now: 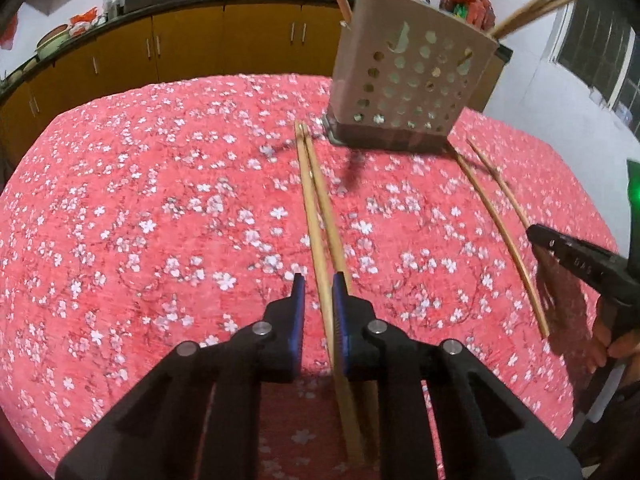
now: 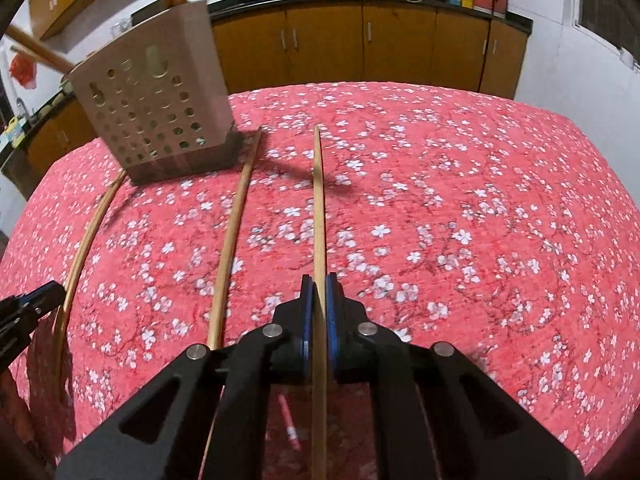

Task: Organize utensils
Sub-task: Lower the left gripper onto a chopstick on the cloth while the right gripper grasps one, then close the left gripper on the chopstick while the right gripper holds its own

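A perforated beige utensil holder (image 1: 408, 80) stands at the far side of the table and holds several chopsticks; it also shows in the right wrist view (image 2: 154, 108). My left gripper (image 1: 319, 280) is open around one chopstick (image 1: 316, 220) of a pair lying on the cloth; the other chopstick (image 1: 330, 216) lies just outside the right finger. My right gripper (image 2: 319, 280) is shut on a single chopstick (image 2: 319, 208) that points forward. Two more chopsticks (image 2: 232, 240) (image 2: 80, 248) lie to its left. The right gripper (image 1: 538, 236) shows at the left view's right edge.
The table wears a pink floral cloth (image 1: 160, 200). Wooden cabinets (image 2: 360, 48) with a dark counter, woks and bottles stand behind. A pink pen-like object (image 2: 290, 424) lies under my right gripper. My left gripper's tip (image 2: 48, 294) shows at the left edge.
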